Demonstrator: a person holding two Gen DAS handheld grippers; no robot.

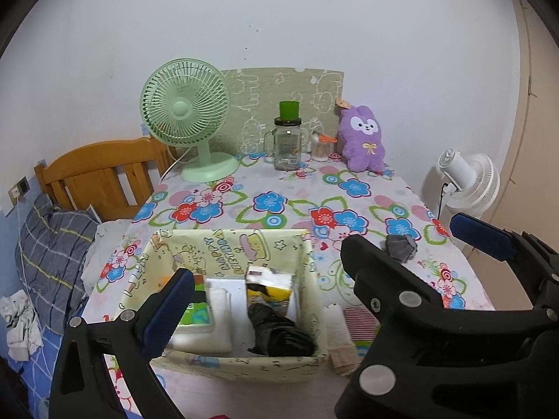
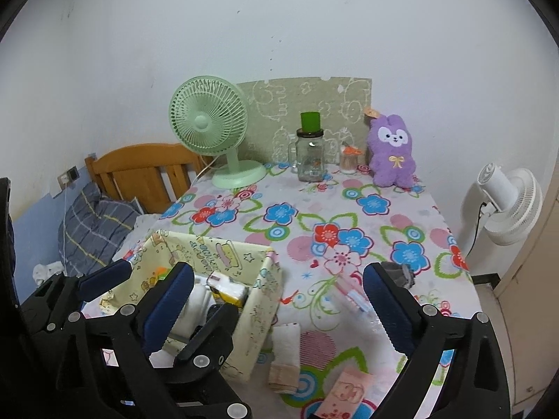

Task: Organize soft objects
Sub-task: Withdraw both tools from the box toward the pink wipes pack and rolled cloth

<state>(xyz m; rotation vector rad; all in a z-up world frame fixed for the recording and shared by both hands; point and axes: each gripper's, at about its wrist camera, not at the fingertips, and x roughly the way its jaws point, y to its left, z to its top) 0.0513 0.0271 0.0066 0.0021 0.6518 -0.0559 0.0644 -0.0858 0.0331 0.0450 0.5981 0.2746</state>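
A cream fabric storage box (image 1: pixel 230 363) (image 2: pixel 260 310) stands at the near left of the flowered table. It holds a dark rolled cloth (image 1: pixel 279 331), a white folded cloth (image 1: pixel 218 314) and packets. A crumpled grey cloth (image 1: pixel 401 247) (image 2: pixel 401 274) lies on the table at right. A folded white and beige cloth (image 1: pixel 340 338) (image 2: pixel 285 356) lies just right of the box. My left gripper (image 1: pixel 265 293) is open over the box, empty. My right gripper (image 2: pixel 279 300) is open and empty, with the box's right wall and the folded cloth between its fingers.
A purple plush rabbit (image 1: pixel 363 138) (image 2: pixel 393 152), a glass jar mug (image 1: pixel 287 143), a small jar (image 1: pixel 320 146) and a green desk fan (image 1: pixel 188 115) stand at the table's back. A pink packet (image 2: pixel 346 392) lies near. A bed (image 1: pixel 52 244) is left, a white fan (image 1: pixel 468 185) right.
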